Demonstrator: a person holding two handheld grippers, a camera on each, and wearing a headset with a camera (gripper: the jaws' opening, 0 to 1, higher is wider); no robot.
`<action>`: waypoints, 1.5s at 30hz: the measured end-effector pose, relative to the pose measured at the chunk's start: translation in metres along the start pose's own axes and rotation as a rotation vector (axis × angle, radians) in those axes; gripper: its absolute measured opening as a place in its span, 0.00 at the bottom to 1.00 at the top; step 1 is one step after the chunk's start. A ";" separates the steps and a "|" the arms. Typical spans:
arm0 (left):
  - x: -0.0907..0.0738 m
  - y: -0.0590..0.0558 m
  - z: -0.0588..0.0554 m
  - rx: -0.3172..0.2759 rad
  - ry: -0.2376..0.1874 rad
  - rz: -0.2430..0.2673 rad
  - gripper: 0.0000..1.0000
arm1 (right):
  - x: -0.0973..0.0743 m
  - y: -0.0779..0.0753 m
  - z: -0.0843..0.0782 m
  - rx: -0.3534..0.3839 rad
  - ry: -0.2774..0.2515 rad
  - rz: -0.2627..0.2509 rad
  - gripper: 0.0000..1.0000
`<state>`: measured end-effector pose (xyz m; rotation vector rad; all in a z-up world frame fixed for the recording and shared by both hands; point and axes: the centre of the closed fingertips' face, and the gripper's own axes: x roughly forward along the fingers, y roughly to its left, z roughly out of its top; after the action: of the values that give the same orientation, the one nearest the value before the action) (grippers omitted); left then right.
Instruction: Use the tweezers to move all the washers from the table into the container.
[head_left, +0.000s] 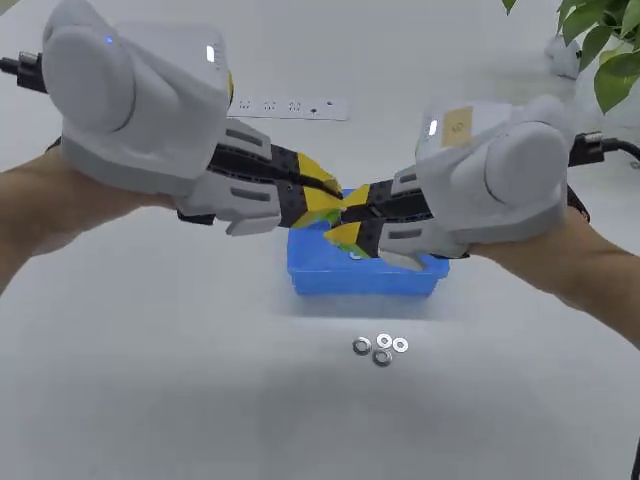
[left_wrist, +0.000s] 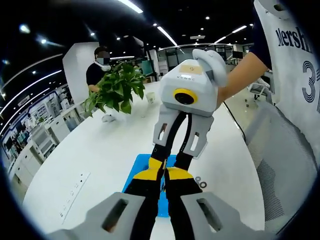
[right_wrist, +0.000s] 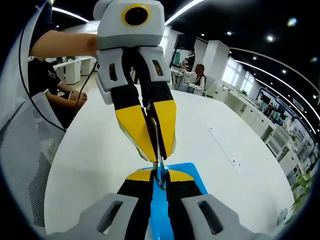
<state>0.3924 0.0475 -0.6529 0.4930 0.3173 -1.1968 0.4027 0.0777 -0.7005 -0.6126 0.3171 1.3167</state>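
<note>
Left claw (head_left: 322, 196) and right claw (head_left: 352, 225) met tip to tip over the blue container (head_left: 360, 276), mid-frame, both clamped shut on the tweezers (right_wrist: 155, 145). Washers (head_left: 381, 347) lay lower centre on the desk (head_left: 150, 380).

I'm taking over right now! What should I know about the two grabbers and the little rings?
The left gripper is shut on the thin metal tweezers, as the right gripper view shows.
The right gripper is shut on the tweezers' other end, tip to tip with the left, above the blue plastic container.
Four small silver metal washers lie clustered on the white table, just in front of the container.
Done: the tweezers are picked up. The grippers hide most of the container's inside, so I cannot tell if any washer is in it.
Left: move all four washers in.
</note>
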 end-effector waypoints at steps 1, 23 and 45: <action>0.002 0.002 -0.002 -0.004 0.000 0.001 0.07 | 0.002 -0.002 -0.001 0.002 0.002 -0.001 0.11; 0.040 0.021 -0.054 -0.088 0.056 -0.049 0.07 | 0.043 -0.012 -0.053 0.097 0.070 0.067 0.11; 0.039 0.013 -0.051 -0.090 0.057 -0.061 0.07 | 0.038 -0.014 -0.055 0.102 0.065 0.050 0.18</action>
<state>0.4186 0.0463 -0.7127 0.4427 0.4360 -1.2231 0.4326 0.0744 -0.7626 -0.5656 0.4525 1.3216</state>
